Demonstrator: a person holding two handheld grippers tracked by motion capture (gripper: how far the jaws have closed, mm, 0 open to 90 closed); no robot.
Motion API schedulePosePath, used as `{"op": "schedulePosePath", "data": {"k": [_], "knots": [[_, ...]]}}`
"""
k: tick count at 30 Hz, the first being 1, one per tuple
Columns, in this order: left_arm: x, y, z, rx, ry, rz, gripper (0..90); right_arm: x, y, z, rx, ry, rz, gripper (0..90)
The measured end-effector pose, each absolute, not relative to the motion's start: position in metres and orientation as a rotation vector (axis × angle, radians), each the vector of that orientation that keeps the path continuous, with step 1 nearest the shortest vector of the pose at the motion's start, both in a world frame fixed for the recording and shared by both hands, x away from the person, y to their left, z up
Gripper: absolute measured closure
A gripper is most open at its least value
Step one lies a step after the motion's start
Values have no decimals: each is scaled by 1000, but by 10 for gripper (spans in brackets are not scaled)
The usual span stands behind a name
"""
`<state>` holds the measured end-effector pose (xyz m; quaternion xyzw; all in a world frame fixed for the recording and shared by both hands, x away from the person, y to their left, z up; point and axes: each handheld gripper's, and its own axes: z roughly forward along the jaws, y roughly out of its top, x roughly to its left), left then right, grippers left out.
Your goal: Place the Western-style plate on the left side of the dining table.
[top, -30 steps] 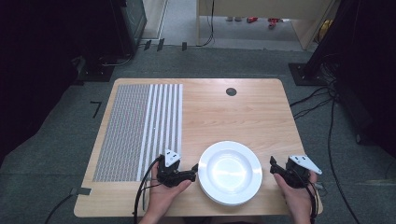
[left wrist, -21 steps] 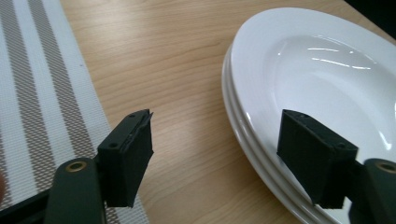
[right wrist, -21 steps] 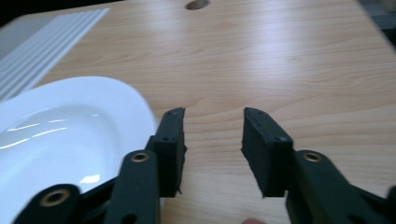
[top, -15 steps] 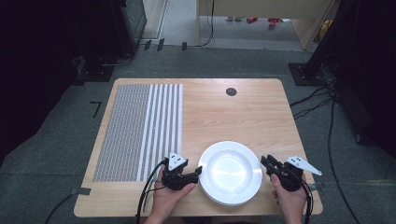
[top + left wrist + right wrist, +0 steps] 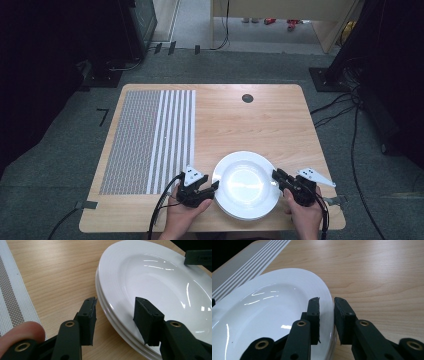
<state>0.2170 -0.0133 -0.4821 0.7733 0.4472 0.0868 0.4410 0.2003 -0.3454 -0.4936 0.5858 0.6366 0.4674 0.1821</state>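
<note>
Left gripper view: both claws set at opposite rims of stacked white plates.

On the left gripper (image 5: 115,312) the jaws stand wide apart astride the near rim of the white plates (image 5: 160,285), one jaw outside over the wooden table (image 5: 57,270), one over the bowl. From the right gripper view, the right gripper (image 5: 327,315) has its jaws narrowed around the plate's opposite rim, a thin gap showing; whether they touch it I cannot tell. From the high view, the plates sit at the table's near edge, right of the striped grey mat (image 5: 150,140).

Overhead faces forward; 2 close tool views share, seemingly, the plate (image 5: 245,185).
</note>
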Motion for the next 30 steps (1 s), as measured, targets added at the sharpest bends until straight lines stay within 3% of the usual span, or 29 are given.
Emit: {"op": "schedulePosePath", "data": {"k": [7,30], "knots": [[212,-20,-483,1930,1078,236,595,198,-349,-495,1743,1736,1377,800],[213,-15,-485,1894,1104,169,593,193,-360,-497,1994,1598,1528,821]]}}
